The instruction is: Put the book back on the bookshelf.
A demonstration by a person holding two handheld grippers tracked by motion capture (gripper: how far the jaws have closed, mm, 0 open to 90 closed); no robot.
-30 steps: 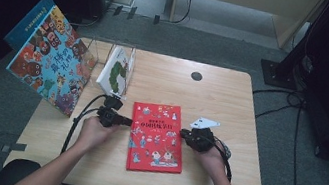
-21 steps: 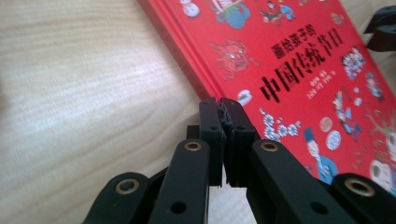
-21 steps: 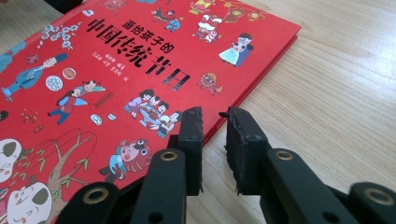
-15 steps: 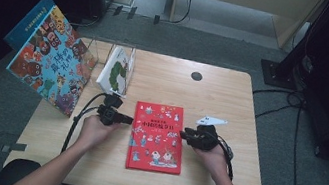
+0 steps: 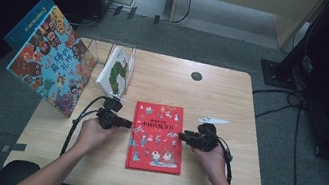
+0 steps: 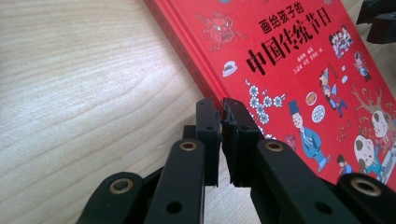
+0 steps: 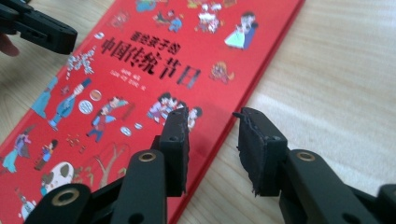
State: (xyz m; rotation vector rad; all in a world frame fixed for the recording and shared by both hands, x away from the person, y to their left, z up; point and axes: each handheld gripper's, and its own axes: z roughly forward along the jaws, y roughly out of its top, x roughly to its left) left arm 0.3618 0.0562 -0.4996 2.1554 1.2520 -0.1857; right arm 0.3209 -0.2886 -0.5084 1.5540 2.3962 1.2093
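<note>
The left gripper (image 6: 220, 109) is closed at the red picture book's (image 5: 157, 137) edge; any pinch is hidden. The right gripper's (image 7: 212, 123) jaws, just opened, straddle the opposite edge untouched.

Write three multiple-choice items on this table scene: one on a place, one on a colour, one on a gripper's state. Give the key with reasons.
1. Where does the red book lie?
A. flat on the table between both grippers
B. in the wire rack
C. on the floor

2. What colour is its cover?
A. blue
B. red
C. green

3. How do the right gripper's jaws stand?
A. clamped on the cover
B. apart, straddling the book's edge
C. shut on nothing

Key: A, the high view shows it flat between the left gripper and the right; B, both gripper views show red; C is wrong, B holds: a gap shows between the pads.
</note>
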